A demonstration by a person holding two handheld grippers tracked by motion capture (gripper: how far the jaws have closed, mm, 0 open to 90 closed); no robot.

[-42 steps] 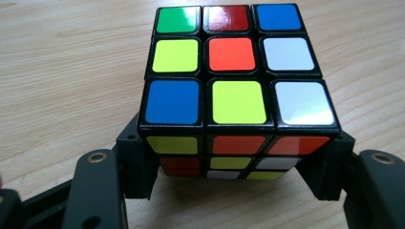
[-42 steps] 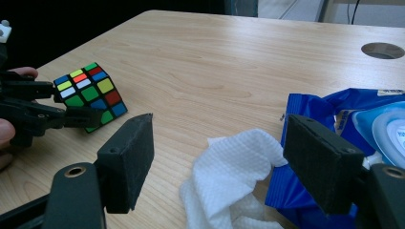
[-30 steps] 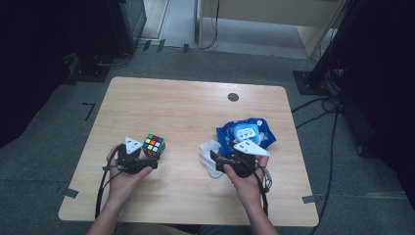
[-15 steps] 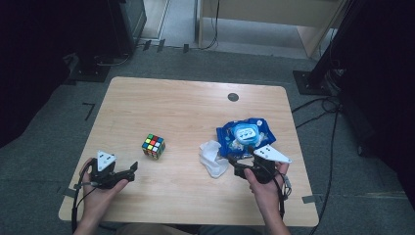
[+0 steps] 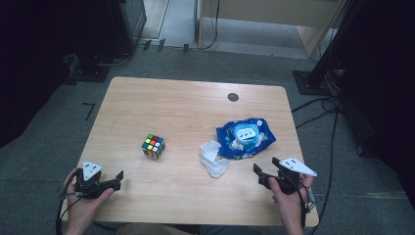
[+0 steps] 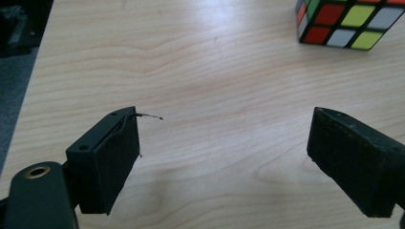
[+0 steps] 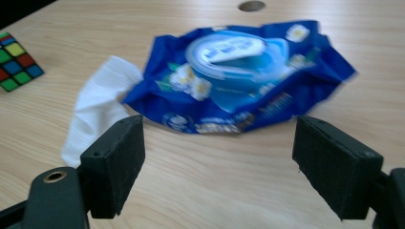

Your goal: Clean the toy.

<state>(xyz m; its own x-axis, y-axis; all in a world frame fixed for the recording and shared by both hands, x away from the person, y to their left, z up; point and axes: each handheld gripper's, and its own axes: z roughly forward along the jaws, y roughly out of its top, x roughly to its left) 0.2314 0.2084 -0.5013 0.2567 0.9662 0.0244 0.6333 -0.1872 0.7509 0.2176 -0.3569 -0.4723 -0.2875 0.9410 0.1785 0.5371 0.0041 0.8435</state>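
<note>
Wooden table (image 5: 195,112), light grain, rounded corners, small dark grommet (image 5: 233,97) near far edge. Colour cube (image 5: 153,146) at left-centre, resting flat, well apart from everything else; seen again at top right of left gripper view (image 6: 348,21). Blue wipes pack (image 5: 246,137) at right-centre, crumpled, flip lid facing up; white wipe (image 5: 213,157) lying loose and rumpled, touching pack's near-left corner. Left gripper (image 5: 117,178) held low at near-left table edge, jaws spread wide, nothing between them, pointing toward cube. Right gripper (image 5: 259,175) at near-right edge, just short of pack, jaws likewise spread and empty; in right gripper view, pack (image 7: 248,71) and wipe (image 7: 98,109) framed straight ahead between the two black pads. Judged step in hand: approach to the loose wipe, with cube as likely partner object. Advice for a clean pick: right gripper lowered onto the wipe's raised fold, away from the pack's edge, so pads catch cloth alone and not foil; closing only once both pads bracket the fold; lift straight up to avoid dragging the pack. For cube: pads square on two opposite faces, not on corners, to prevent twisting out.
</note>
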